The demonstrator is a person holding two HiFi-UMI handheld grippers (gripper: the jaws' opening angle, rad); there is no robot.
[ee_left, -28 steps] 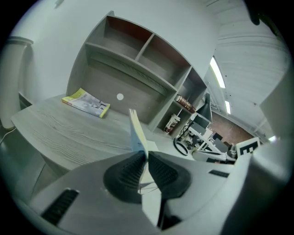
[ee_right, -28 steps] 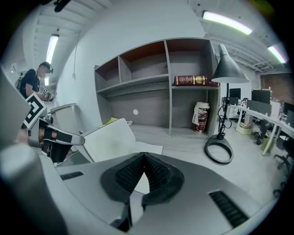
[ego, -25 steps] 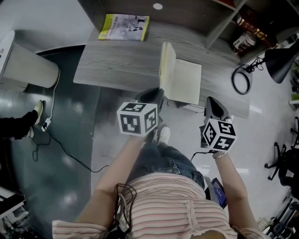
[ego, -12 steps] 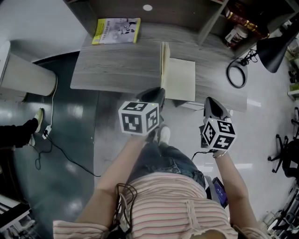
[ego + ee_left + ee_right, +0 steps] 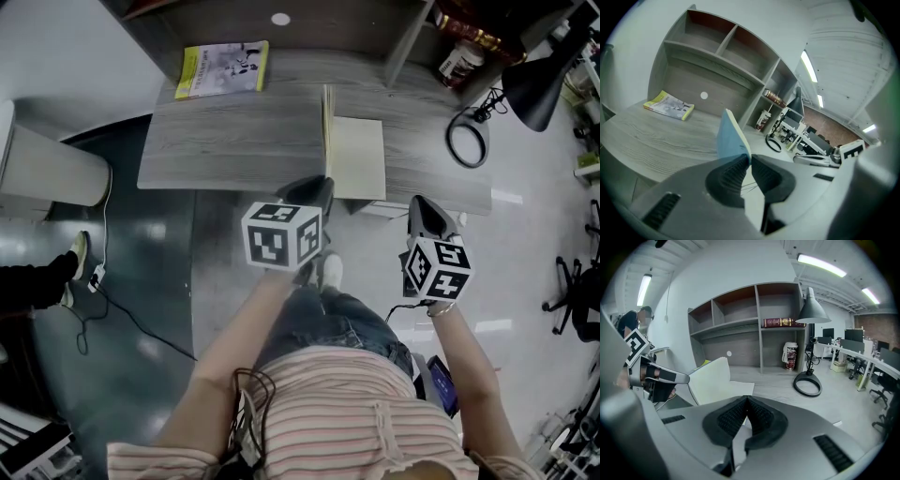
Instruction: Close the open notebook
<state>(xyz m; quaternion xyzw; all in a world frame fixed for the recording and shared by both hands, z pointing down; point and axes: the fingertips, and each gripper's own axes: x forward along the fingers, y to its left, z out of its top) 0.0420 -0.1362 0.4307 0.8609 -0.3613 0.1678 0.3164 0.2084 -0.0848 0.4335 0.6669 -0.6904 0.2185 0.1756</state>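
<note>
Our left tool nips the near corner of the notebook, holding its cover upright so it can swing over (halfway closed, we judge), upper middle on the desk. Our right tool, jaws together and empty, hangs lower right.

Notebook's near corner hidden behind the left tool; booklet print too small.
</note>
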